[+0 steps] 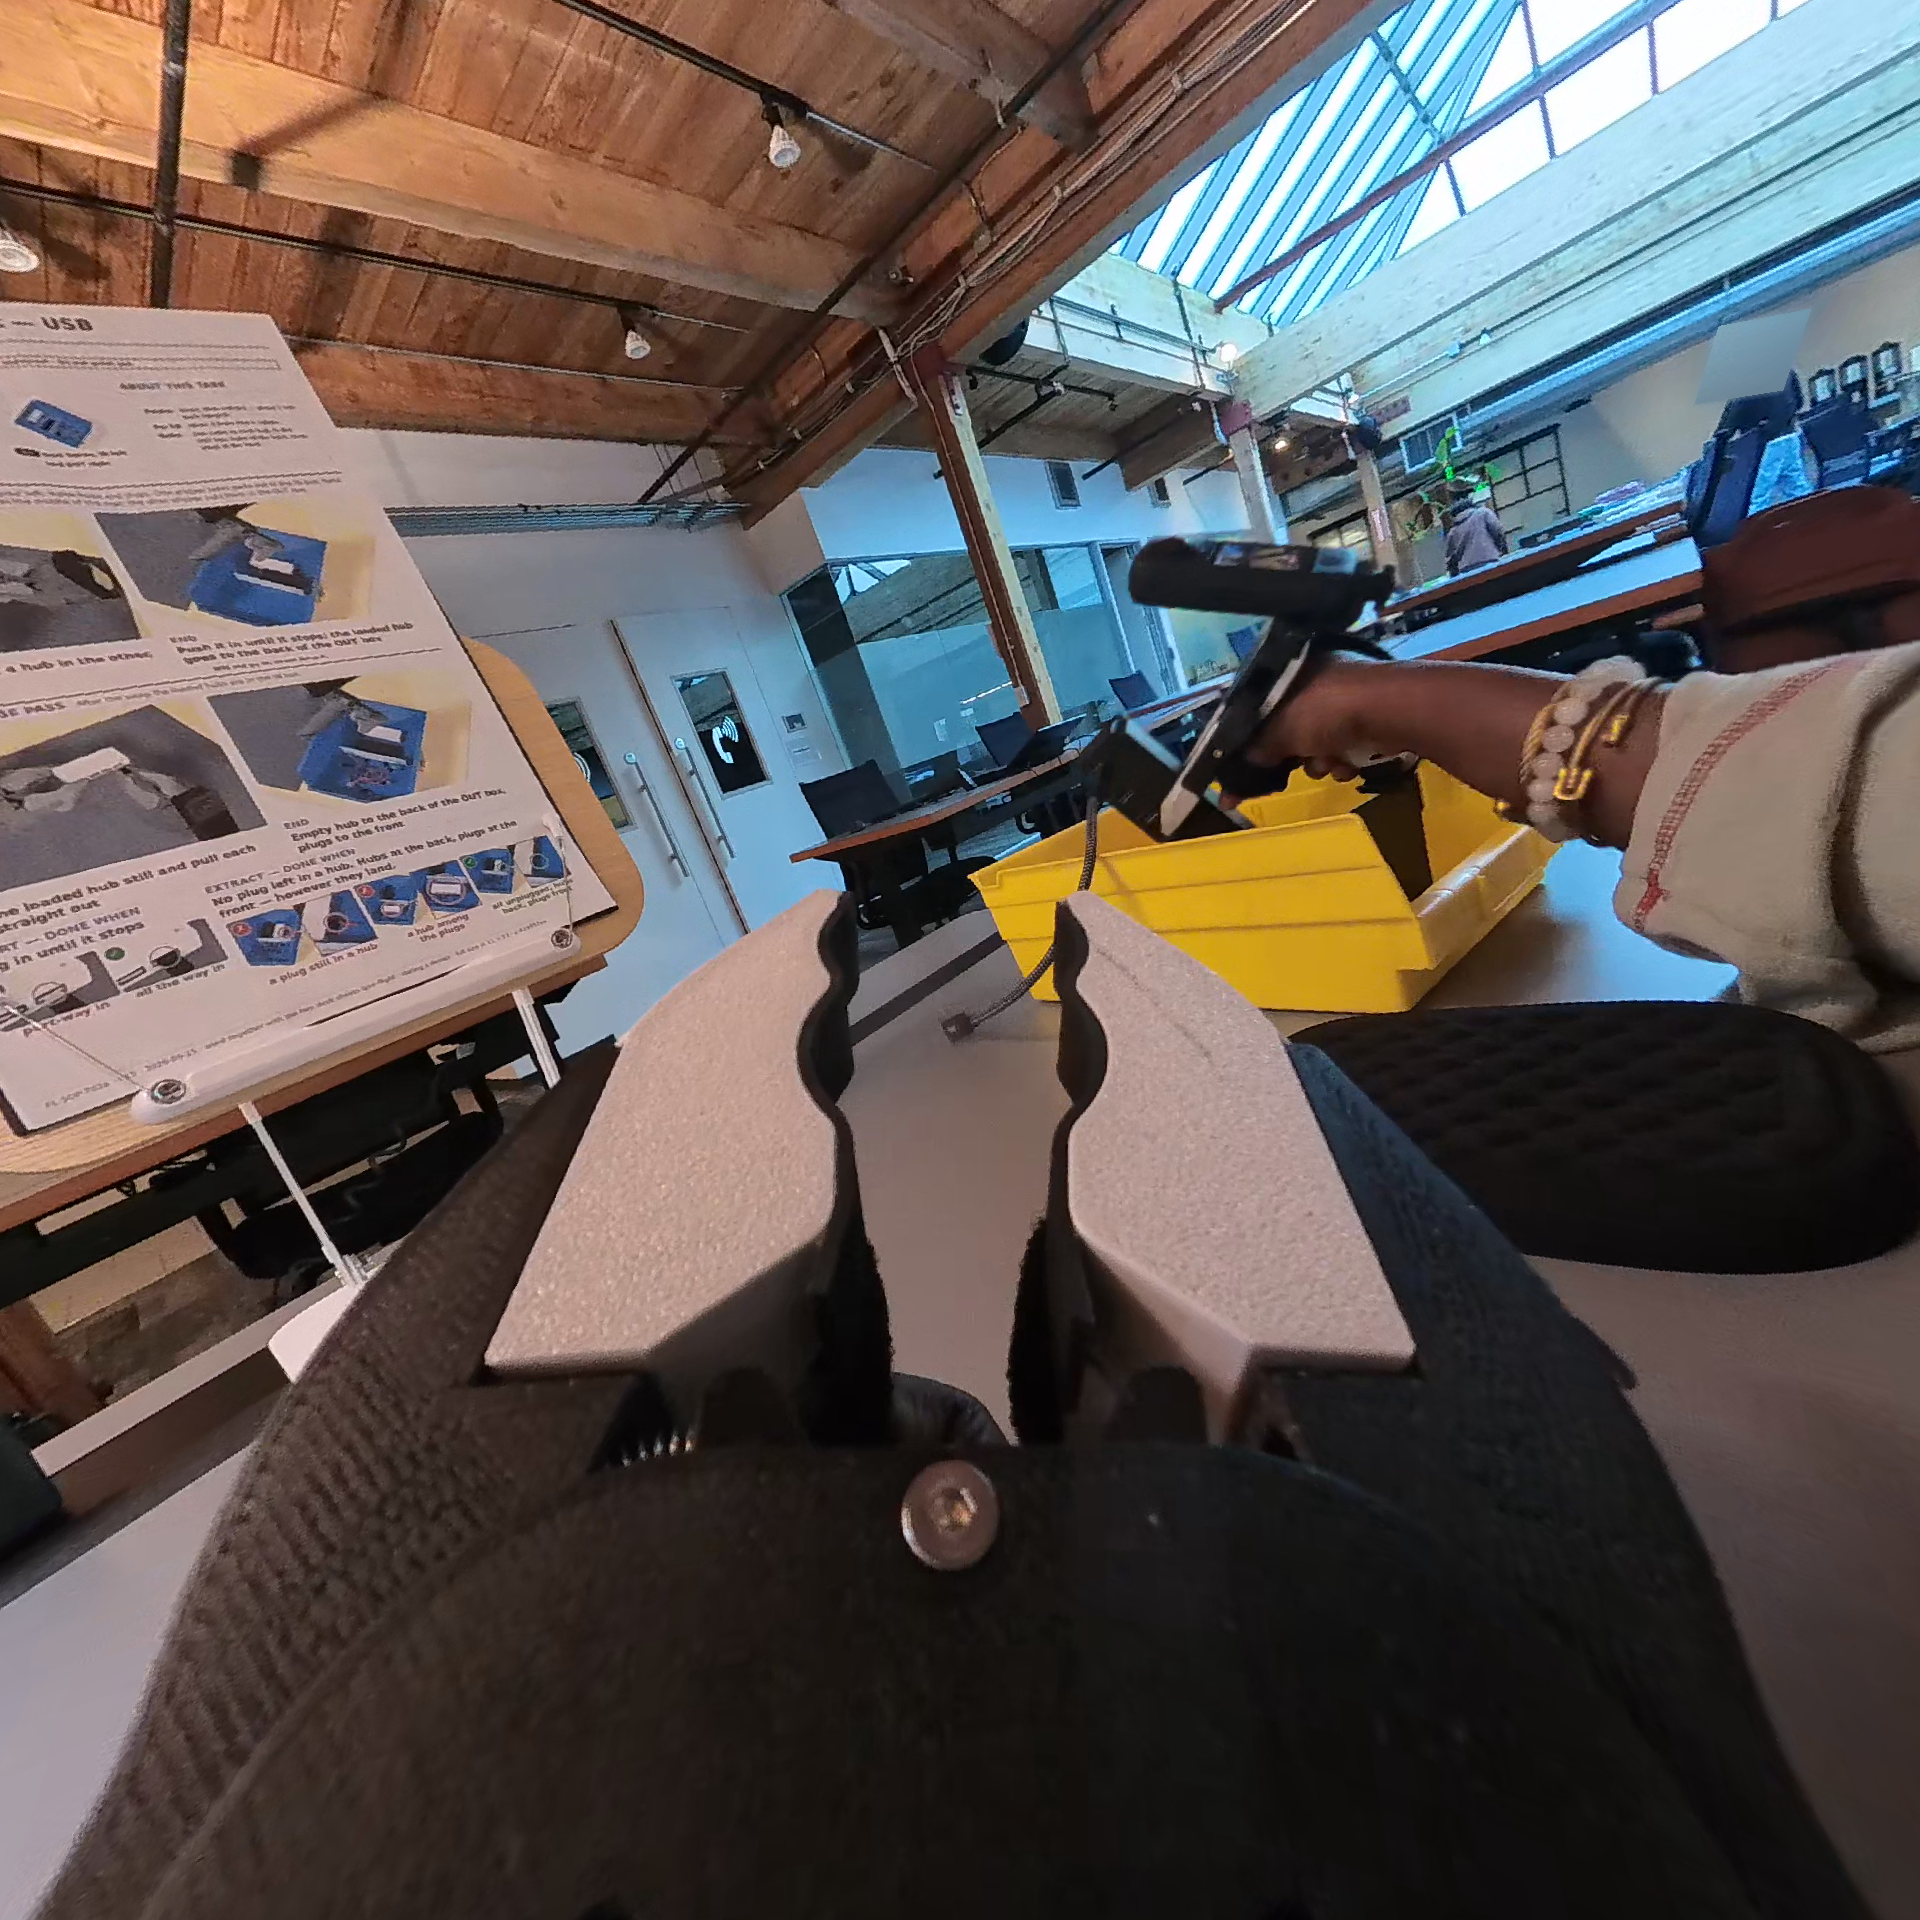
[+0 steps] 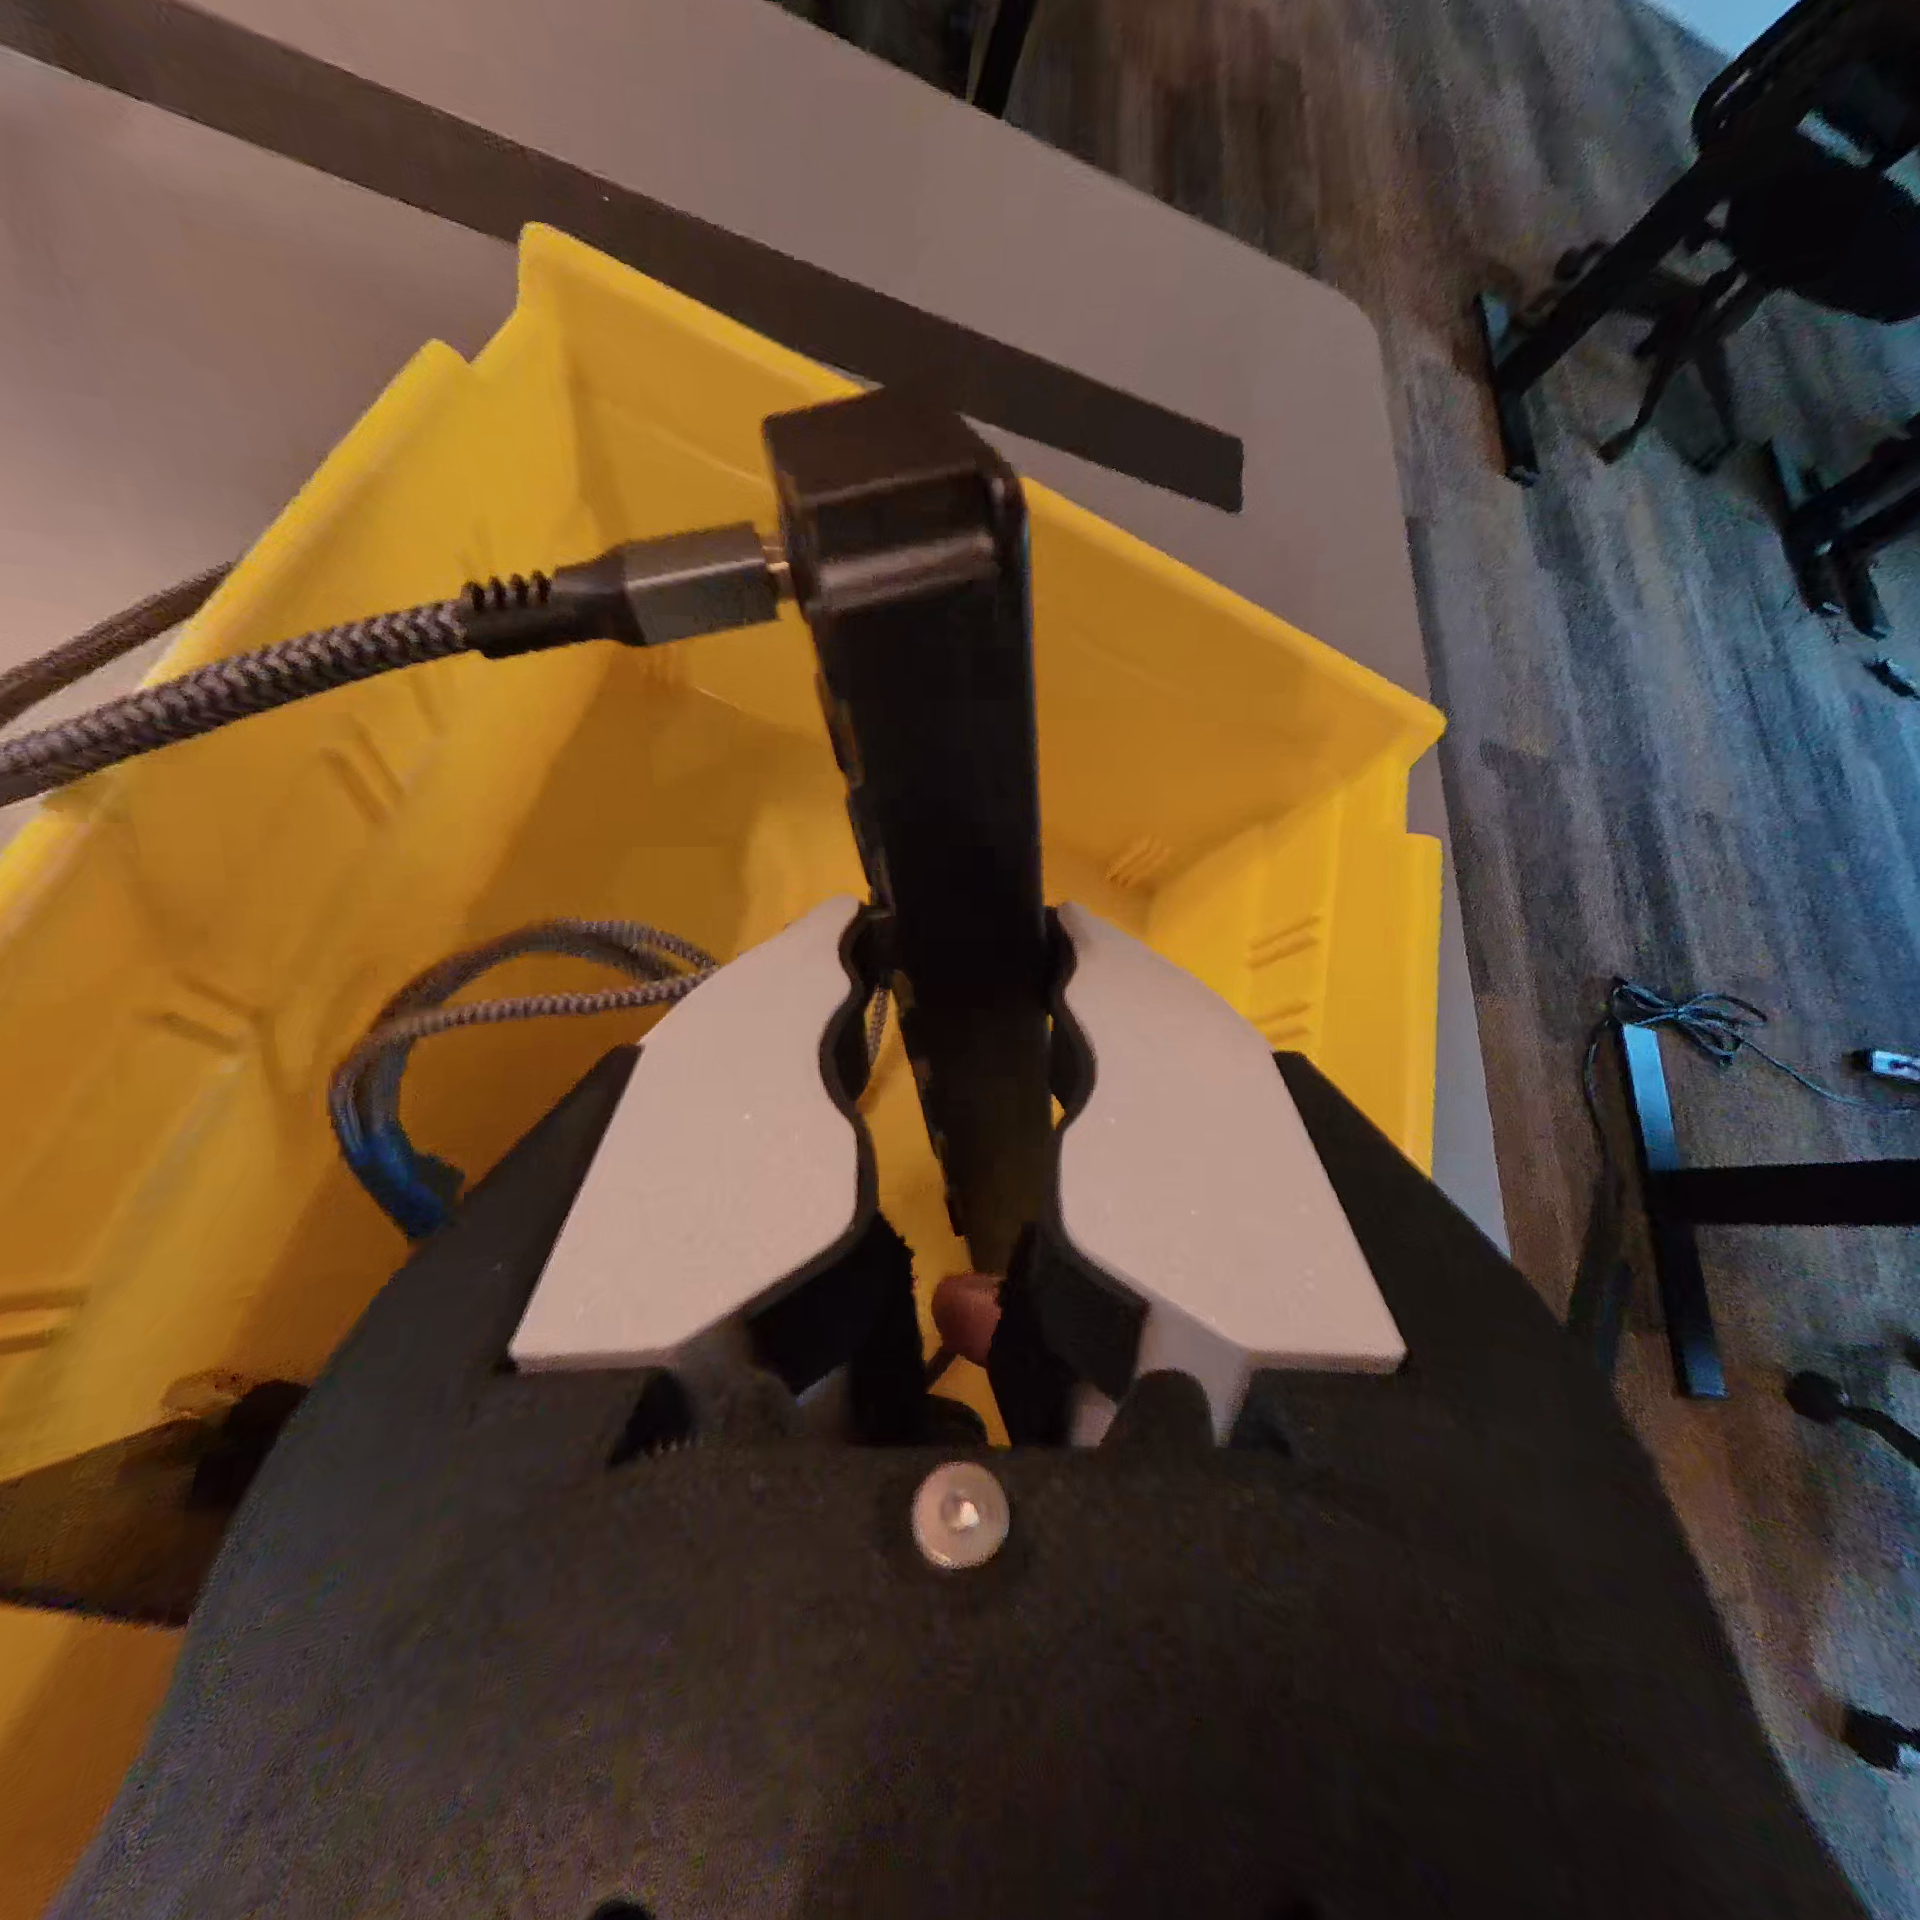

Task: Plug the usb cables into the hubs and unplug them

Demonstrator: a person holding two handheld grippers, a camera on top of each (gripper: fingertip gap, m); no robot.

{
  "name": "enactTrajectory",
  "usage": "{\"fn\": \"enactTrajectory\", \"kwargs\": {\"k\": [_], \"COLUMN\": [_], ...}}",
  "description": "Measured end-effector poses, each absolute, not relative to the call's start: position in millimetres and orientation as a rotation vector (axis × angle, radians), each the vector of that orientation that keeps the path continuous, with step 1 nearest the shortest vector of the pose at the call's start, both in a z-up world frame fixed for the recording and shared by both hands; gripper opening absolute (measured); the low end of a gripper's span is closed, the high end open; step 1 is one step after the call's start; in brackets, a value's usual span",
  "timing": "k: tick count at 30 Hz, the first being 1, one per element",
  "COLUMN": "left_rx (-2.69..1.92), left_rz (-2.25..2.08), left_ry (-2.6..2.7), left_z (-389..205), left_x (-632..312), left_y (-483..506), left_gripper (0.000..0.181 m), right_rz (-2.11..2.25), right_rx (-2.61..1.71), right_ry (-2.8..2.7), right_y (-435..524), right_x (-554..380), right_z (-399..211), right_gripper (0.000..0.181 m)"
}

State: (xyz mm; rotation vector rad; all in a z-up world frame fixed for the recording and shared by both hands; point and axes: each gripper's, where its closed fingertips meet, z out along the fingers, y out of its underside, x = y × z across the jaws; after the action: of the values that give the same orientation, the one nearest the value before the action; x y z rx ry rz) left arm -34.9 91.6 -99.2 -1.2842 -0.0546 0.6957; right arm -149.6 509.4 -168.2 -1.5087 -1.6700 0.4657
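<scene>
While right gripper (image 2: 956, 935) clamps hub (image 2: 925, 644), cable (image 2: 312, 665) plugged at far end

A wooden plank ceiling (image 1: 499, 156) with dark track rails and small spotlights (image 1: 781, 140) spans the room. To the right, a sloped skylight (image 1: 1507, 114) lets in daylight. White walls hold a pair of white double doors (image 1: 686, 790). Long desks (image 1: 1558, 603) and dark chairs (image 1: 862, 821) fill the hall. Grey wood-look flooring (image 2: 1662, 675) lies beside the pale grey table (image 2: 260, 312).
</scene>
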Motion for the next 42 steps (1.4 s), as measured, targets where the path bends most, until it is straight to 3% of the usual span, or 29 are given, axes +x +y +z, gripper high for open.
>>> {"fn": "enactTrajectory", "kwargs": {"k": [5, 7, 13, 15, 20, 21, 23, 24, 29, 33, 36, 42], "left_rx": [-1.282, -1.282, -1.283, -1.283, -1.281, -1.281, -1.287, -1.292, -1.316, -1.33, -1.34, -1.351], "left_rz": [0.705, 0.701, 0.704, 0.708, 0.732, 0.736, 0.744, 0.747, 0.765, 0.774, 0.776, 0.78], "left_ry": [-0.055, -0.061, -0.054, -0.051, -0.045, -0.044, -0.043, -0.043, -0.03, -0.02, -0.019, -0.023], "left_z": [-99.0, -99.2, -98.9, -98.8, -97.6, -97.6, -98.7, -99.2, -102.9, -105.0, -106.7, -108.9], "left_x": [-35.5, -36.6, -35.5, -35.1, -34.8, -34.8, -35.6, -36.0, -36.1, -35.6, -36.3, -37.8], "left_y": [90.6, 90.4, 91.2, 91.2, 89.7, 89.5, 89.4, 89.7, 92.1, 93.8, 95.0, 95.8], "left_gripper": [0.036, 0.036, 0.036, 0.036, 0.036, 0.036, 0.036, 0.036, 0.036, 0.036, 0.036, 0.036], "right_rz": [0.396, 0.418, 0.567, 0.449, -0.183, -0.275, -0.426, -0.398, 0.295, 0.545, 0.517, 0.039], "right_rx": [-1.628, -1.58, -0.917, -0.638, -0.445, -0.439, -0.393, -0.375, -0.676, -0.937, -1.094, -1.27], "right_ry": [-1.695, -1.669, -1.863, -2.202, -2.517, -2.543, -2.56, -2.515, -2.113, -1.768, -1.756, -2.115], "right_y": [515.2, 506.4, 394.2, 341.9, 339.0, 344.3, 355.7, 355.7, 354.0, 403.5, 434.1, 458.1], "right_x": [-155.6, -155.7, -163.8, -154.5, -167.6, -171.4, -175.8, -182.6, -195.7, -173.4, -151.4, -115.6], "right_z": [-175.3, -157.7, -89.3, -121.0, -200.1, -211.0, -220.5, -216.4, -150.3, -107.3, -112.8, -163.7], "right_gripper": [0.058, 0.06, 0.042, 0.042, 0.041, 0.035, 0.002, 0.001, 0.004, 0.004, 0.003, 0.003]}}
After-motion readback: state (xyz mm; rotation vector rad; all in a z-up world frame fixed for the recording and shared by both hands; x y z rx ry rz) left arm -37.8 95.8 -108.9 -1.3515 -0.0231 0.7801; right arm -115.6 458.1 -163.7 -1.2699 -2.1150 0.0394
